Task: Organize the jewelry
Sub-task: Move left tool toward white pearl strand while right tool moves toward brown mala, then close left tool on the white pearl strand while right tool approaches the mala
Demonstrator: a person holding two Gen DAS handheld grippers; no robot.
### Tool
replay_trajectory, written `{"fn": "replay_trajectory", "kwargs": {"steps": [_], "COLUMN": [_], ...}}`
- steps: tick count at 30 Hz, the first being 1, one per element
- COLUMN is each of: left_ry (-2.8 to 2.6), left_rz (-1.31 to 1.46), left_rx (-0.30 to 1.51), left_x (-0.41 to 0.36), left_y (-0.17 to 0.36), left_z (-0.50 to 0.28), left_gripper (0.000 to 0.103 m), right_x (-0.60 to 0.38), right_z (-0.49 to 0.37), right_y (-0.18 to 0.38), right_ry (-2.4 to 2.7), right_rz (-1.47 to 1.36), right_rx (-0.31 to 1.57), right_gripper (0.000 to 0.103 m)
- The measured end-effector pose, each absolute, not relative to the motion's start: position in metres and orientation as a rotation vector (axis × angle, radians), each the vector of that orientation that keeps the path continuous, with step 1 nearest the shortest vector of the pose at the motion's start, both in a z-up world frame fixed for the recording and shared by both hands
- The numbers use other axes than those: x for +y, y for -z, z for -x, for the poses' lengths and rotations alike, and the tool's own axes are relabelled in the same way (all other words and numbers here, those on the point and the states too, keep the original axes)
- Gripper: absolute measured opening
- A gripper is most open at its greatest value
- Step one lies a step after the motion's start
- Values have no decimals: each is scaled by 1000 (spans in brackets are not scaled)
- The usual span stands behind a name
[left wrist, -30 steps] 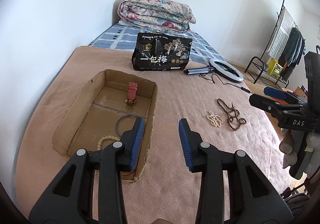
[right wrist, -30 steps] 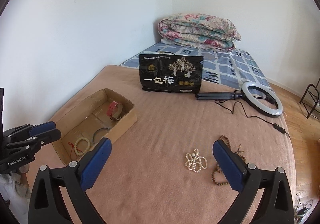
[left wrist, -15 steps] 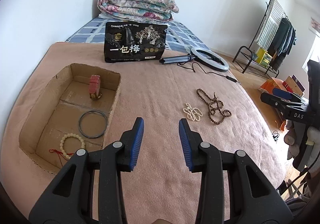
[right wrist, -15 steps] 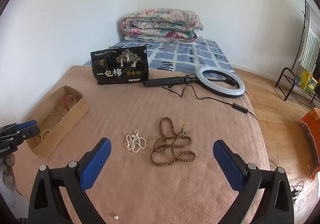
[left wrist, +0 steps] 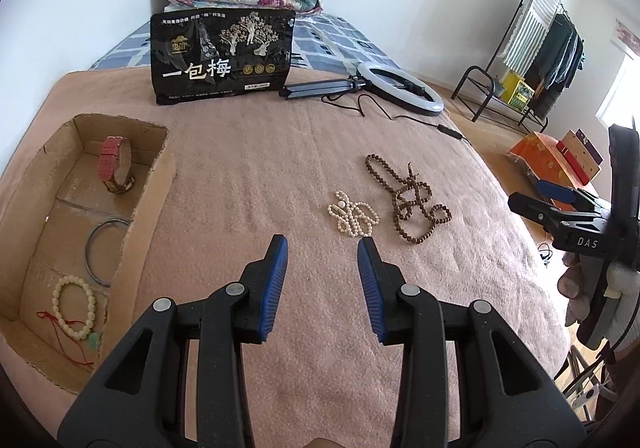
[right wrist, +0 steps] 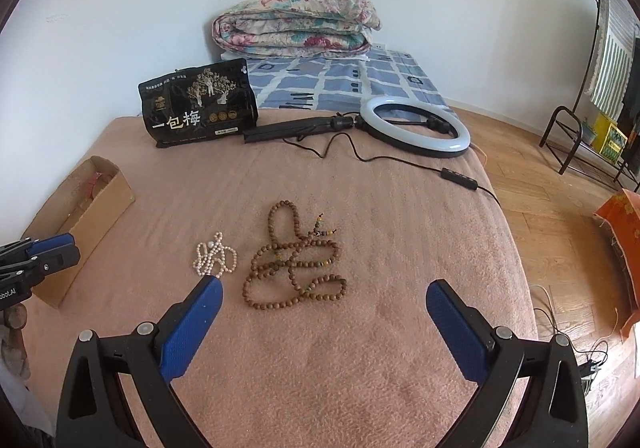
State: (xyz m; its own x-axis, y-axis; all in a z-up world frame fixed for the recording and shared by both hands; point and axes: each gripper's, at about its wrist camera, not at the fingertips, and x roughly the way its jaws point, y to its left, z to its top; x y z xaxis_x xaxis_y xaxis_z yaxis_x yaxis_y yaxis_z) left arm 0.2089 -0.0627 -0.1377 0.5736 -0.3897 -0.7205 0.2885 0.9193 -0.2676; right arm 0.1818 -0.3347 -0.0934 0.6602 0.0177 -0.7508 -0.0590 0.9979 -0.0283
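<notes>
Left wrist view: my left claw (left wrist: 322, 242) jaws parted, nothing between. White pearl-bead strand (left wrist: 353, 212) just ahead-right on pink blanket (left wrist: 248, 167); long brown wooden-bead necklace (left wrist: 408, 195) right of it. Open cardboard box (left wrist: 154, 183) to left, holding red strap watch (left wrist: 115, 163), grey metal bangle (left wrist: 105, 250), cream bead bracelet (left wrist: 76, 306).

Right wrist view: my right claw (right wrist: 324, 290) gaping wide, empty. Wooden-bead necklace just ahead between fingers; pearl strand by left fingertip.

A: The blanket (right wrist: 360, 328)?
B: Dusty pink. White pearl necklace (right wrist: 214, 256), brown wooden bead necklace (right wrist: 294, 268).
A: And behind them?
B: Black pouch (right wrist: 198, 103) with gold trees, floral quilt (right wrist: 296, 25), blue-grey checked sheet (right wrist: 344, 81).
</notes>
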Motion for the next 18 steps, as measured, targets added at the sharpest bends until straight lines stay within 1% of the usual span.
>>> {"fn": "replay_trajectory", "kwargs": {"steps": [9, 18], "left_ry": [424, 431], "left_rz": [153, 205], "left_rx": [941, 1001], "left_x": [-90, -106], "left_y": [169, 198], "left_z": [-235, -262], "left_gripper": [36, 36], "right_x": [-345, -333], "right_z": [-211, -247], "right_y": [126, 151], "right_ry": [-60, -116], "right_rz": [31, 20], "right_rx": [918, 1009], "right_gripper": [103, 103]}}
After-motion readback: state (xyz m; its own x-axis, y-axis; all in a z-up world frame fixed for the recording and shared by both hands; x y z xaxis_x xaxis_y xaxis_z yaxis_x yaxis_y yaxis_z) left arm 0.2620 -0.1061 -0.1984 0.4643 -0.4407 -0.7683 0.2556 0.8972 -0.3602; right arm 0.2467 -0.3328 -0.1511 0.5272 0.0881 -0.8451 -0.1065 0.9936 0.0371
